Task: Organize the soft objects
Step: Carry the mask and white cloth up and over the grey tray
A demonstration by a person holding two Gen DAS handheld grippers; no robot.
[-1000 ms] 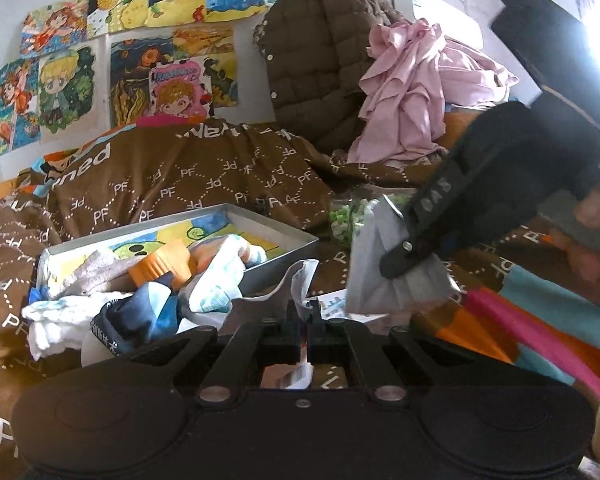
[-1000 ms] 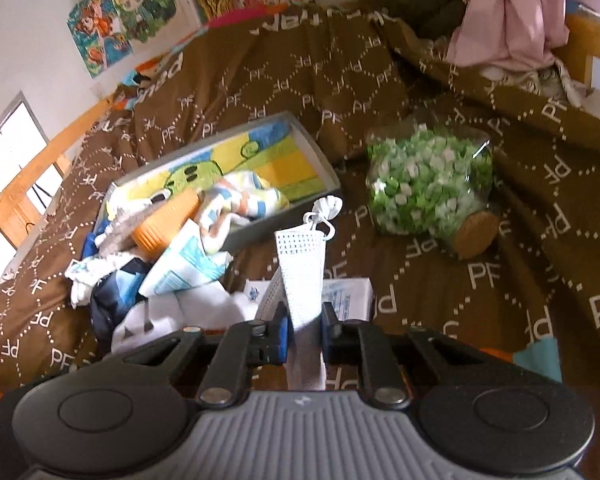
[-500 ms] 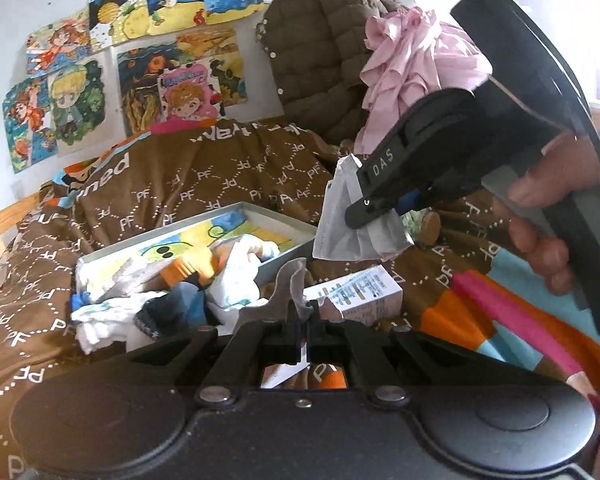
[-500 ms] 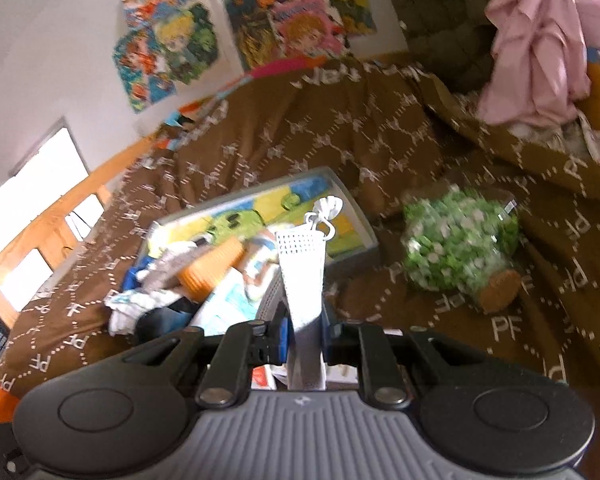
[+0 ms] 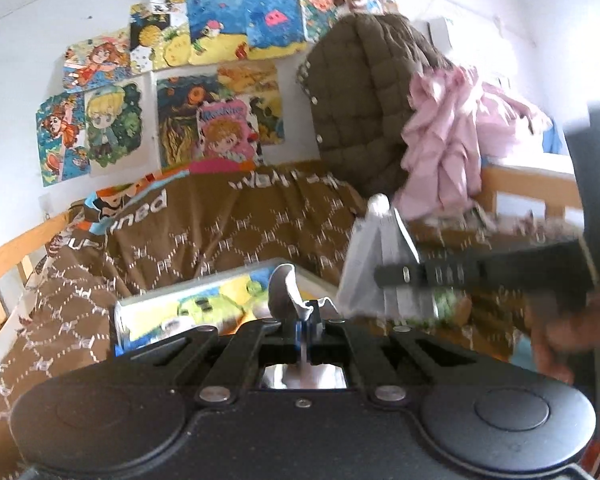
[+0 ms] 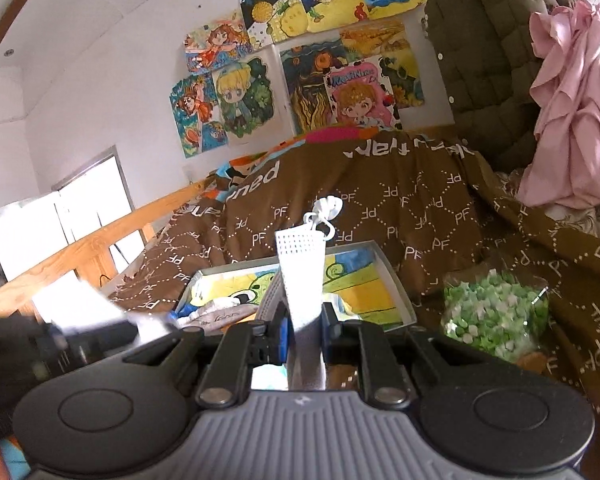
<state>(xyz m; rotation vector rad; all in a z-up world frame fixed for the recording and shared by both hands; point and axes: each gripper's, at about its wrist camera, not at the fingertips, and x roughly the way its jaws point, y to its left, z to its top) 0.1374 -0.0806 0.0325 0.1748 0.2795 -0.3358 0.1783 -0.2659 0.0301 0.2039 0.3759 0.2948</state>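
My right gripper (image 6: pixel 302 320) is shut on a folded white face mask (image 6: pixel 300 272) that stands upright, its ear loop (image 6: pixel 324 208) curled at the top. In the left wrist view the same mask (image 5: pixel 376 264) hangs grey-white from the right gripper's black fingers (image 5: pixel 440 274), blurred, with a hand behind. My left gripper (image 5: pixel 306 320) is shut on a thin whitish curled wrapper-like piece (image 5: pixel 284 292). Both are lifted above the shallow cartoon-printed box (image 6: pixel 364 276) that holds soft items. The left gripper shows only as a dark blur (image 6: pixel 60 336) at the lower left of the right wrist view.
A brown patterned blanket (image 6: pixel 420 208) covers the bed. A clear bag of green and white pieces (image 6: pixel 496 316) lies right of the box. A quilted brown jacket (image 5: pixel 360 100) and a pink garment (image 5: pixel 452 148) hang at the back right. A wooden rail (image 6: pixel 80 256) runs along the left.
Both grippers have risen with their loads and tipped upward, so the wall posters fill more of each view. The box's contents have dropped out of sight behind the grippers.
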